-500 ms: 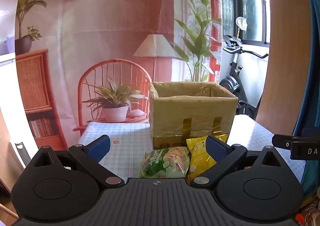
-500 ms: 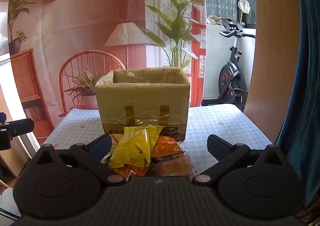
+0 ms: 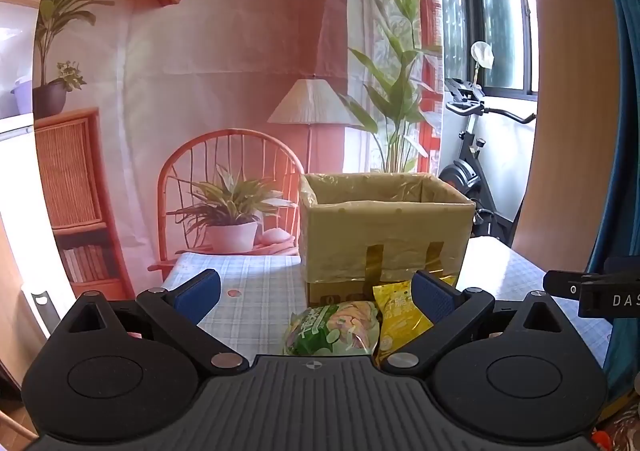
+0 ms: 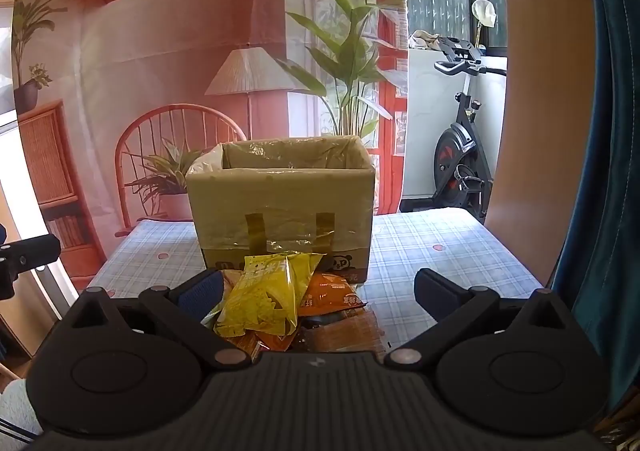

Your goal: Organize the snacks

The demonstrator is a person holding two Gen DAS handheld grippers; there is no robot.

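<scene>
Behind everything hangs a printed backdrop (image 3: 224, 63) of a reddish room with a lamp, a cane chair and potted plants; an exercise bike (image 4: 460, 155) stands by the window at the right of both views. Below it, a table (image 3: 256, 291) under a pale blue checked cloth fills the middle of each frame.

On the table sits an open cardboard box (image 4: 280, 203), lined with clear plastic and taped with two gold strips on its near wall. It appears right of centre in the left wrist view (image 3: 384, 235).

Just in front of the box lies a heap of snack packets. In the left wrist view a green packet (image 3: 332, 331) lies at lower centre, with a yellow packet (image 3: 400, 315) touching its right side. In the right wrist view the yellow packet (image 4: 268, 295) sits on top of the heap, an orange packet (image 4: 332, 291) just right of it, and other orange and brown wrappers partly hidden beneath.

The left tongs (image 3: 316, 291) are spread wide at the bottom of their frame, gripping nothing; the green packet lies between the two fingers and beyond them. The right tongs (image 4: 320, 287) are likewise spread wide and empty, with the heap between their fingers, nearer the left one.
</scene>
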